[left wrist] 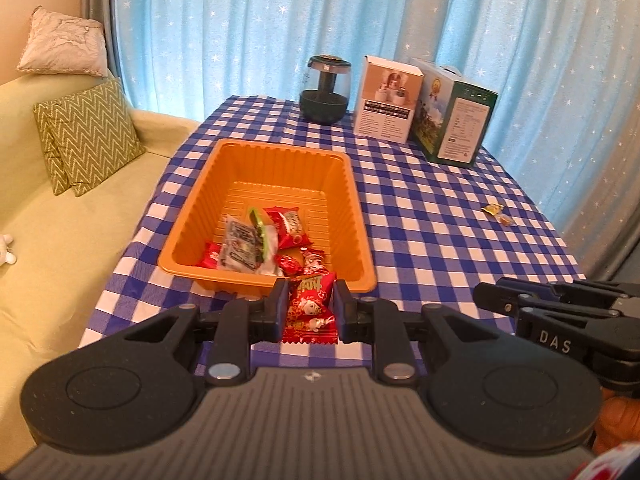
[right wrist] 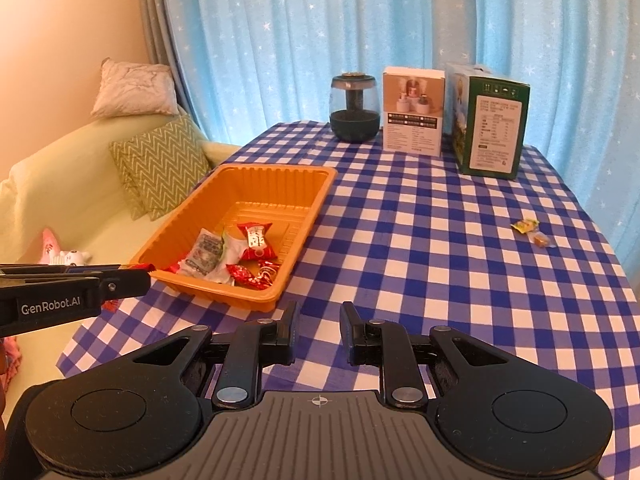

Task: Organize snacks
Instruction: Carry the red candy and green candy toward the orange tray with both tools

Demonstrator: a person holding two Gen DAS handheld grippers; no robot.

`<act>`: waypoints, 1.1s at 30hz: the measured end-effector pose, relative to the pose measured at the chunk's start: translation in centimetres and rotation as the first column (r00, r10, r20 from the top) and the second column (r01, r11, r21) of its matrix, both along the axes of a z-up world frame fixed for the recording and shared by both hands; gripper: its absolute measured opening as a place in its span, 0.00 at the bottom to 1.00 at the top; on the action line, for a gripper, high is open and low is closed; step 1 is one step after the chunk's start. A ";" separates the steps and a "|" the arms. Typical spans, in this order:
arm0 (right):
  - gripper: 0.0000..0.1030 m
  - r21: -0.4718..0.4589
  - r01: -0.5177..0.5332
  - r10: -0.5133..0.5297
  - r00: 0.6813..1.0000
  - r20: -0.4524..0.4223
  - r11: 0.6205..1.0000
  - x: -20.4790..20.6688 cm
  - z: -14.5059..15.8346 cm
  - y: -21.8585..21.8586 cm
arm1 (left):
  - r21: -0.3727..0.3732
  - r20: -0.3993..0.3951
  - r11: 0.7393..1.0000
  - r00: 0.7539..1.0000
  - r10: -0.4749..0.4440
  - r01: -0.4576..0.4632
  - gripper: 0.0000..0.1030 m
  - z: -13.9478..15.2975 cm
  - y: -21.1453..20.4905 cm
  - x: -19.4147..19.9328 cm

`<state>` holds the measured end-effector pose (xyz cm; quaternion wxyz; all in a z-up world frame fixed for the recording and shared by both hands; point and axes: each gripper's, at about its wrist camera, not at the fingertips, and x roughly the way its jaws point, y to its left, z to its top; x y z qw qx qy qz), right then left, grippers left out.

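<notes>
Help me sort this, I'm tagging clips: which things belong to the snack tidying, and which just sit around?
Job:
- orange tray
- snacks in tray
- red packet in left gripper
- two loose candies

Lying about:
- dark jar
- white box
- green box
- cushions

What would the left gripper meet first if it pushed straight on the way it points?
Probably the near rim of the orange tray, just ahead of the left gripper and the red snack packet it holds; depth is unclear.
</notes>
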<state>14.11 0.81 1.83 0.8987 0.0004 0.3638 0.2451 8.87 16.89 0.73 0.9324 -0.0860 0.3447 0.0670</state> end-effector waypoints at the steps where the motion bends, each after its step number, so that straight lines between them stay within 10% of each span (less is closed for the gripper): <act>1: 0.21 0.002 0.002 -0.002 1.000 -0.002 1.000 0.2 -0.1 0.0 | -0.001 0.000 1.000 1.000 0.004 -0.004 0.20 -0.1 0.3 0.0; 33: 0.22 -0.028 0.021 -0.026 0.984 -0.174 0.999 -3.4 -9.9 1.5 | -0.042 -0.022 0.999 1.000 0.002 -0.003 0.20 -1.7 1.7 1.0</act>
